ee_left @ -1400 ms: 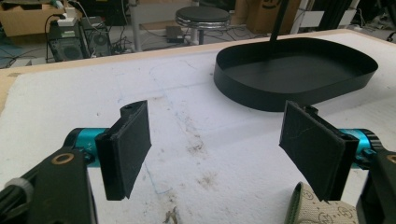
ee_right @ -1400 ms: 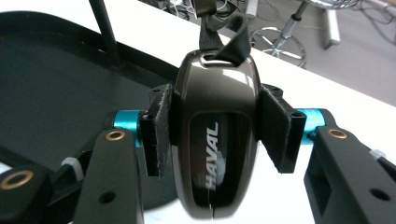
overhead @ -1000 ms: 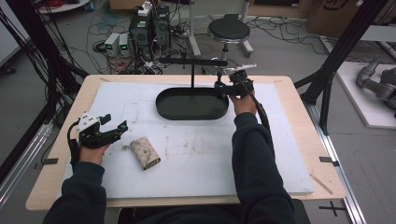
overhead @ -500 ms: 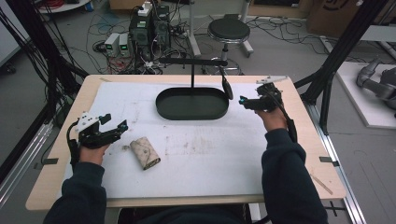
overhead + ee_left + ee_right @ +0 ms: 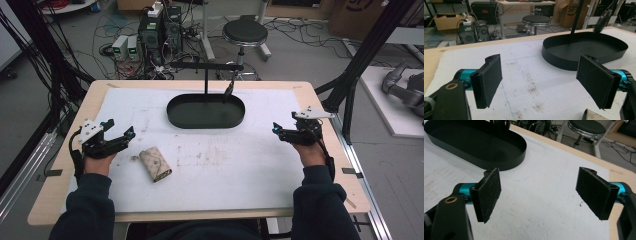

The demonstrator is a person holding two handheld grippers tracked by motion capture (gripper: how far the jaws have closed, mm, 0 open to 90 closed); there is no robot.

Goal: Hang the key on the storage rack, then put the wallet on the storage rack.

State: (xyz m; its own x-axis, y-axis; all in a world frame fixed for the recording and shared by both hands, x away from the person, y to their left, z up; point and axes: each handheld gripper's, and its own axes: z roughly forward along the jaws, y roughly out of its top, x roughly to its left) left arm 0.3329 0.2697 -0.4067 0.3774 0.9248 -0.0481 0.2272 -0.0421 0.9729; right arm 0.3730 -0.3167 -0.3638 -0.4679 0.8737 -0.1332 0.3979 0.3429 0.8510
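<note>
The left gripper is sitting at the left edge of the tabletop, its jaws having just been opening; they are now standing wide with nothing between them, the pads hovering over the stained white mat. Just to its right the roll, a small pale cloth bundle, is lying on the mat beside the jaws, near but not touching them; in the left gripper view only a pale corner of it is peeking in at the bottom edge, cut off, so its shape is hard to make out there. Farther along, toward the back middle, the tray, a black oval dish, is resting on the mat with a thin stand rising behind it; a small dark piece is hanging from the stand's bar over the tray, too small to identify. At the far right the right gripper is hanging above the mat, well apart from the roll, its jaws also having just been opening and now gaping wide and empty; in the right gripper view the tray is lying beyond its left jaw.
</note>
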